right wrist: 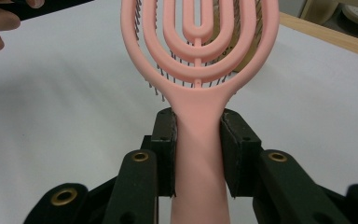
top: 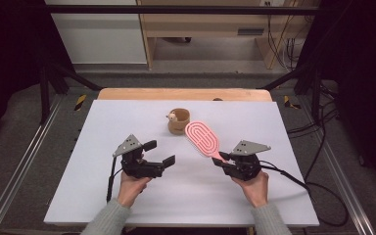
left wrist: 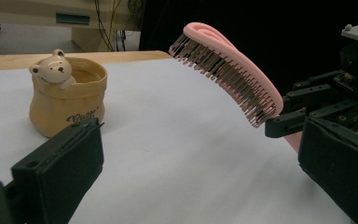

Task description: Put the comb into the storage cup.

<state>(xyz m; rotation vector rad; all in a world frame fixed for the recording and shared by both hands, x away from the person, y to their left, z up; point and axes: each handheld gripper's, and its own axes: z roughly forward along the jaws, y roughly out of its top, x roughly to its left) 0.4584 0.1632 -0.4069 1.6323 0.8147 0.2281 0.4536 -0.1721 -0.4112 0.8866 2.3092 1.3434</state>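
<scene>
Right gripper view: my right gripper [right wrist: 198,154] clamps the pink brush [right wrist: 199,70] handle, so I'd lower it gently into the cup [top: 178,121], left gripper [top: 159,152] jaws wide.

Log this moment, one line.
right hand-held gripper: shut on pink hairbrush handle, raised | left hand-held gripper: open, empty | bear cup: on table

One pink hairbrush [top: 202,139] is on show. One small tan pot [top: 179,121] stands on the table, with one little bear figure [top: 172,116] on its rim. There are two grippers: the left gripper [top: 159,152] and the right gripper [top: 220,160]. Two hands carry them, one each. One white table [top: 127,117] bears it all.
</scene>
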